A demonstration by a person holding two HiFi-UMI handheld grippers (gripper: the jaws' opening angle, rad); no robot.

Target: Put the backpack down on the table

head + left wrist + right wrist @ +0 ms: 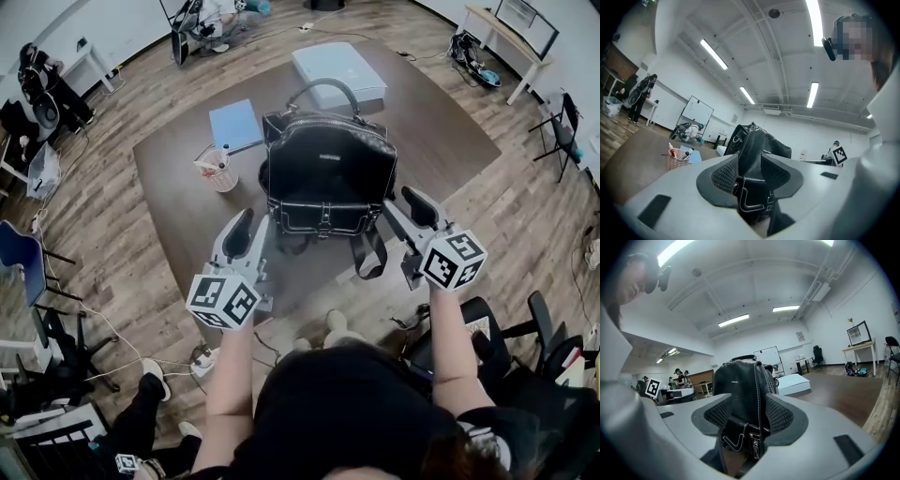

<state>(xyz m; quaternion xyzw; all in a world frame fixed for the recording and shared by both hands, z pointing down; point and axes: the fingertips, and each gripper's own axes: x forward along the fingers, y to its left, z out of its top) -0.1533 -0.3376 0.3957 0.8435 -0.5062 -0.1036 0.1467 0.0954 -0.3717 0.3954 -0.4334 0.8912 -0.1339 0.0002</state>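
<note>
A black leather backpack (328, 169) with white stitching stands upright on the brown table (169, 178), handle up, straps hanging over the near edge. My left gripper (255, 230) is at its lower left corner. In the left gripper view the corner of the backpack (757, 150) fills the gap of the left gripper (750, 171), with both pads lying against it. My right gripper (405, 208) is at the lower right corner. In the right gripper view the backpack (740, 380) sits between the pads of the right gripper (749, 413), touching both.
On the table behind the bag lie a blue sheet (234, 124), a pink basket (216, 169) of small items and a white box (337, 73). Chairs (28, 253) and cables stand on the wooden floor around. People are at the far side of the room.
</note>
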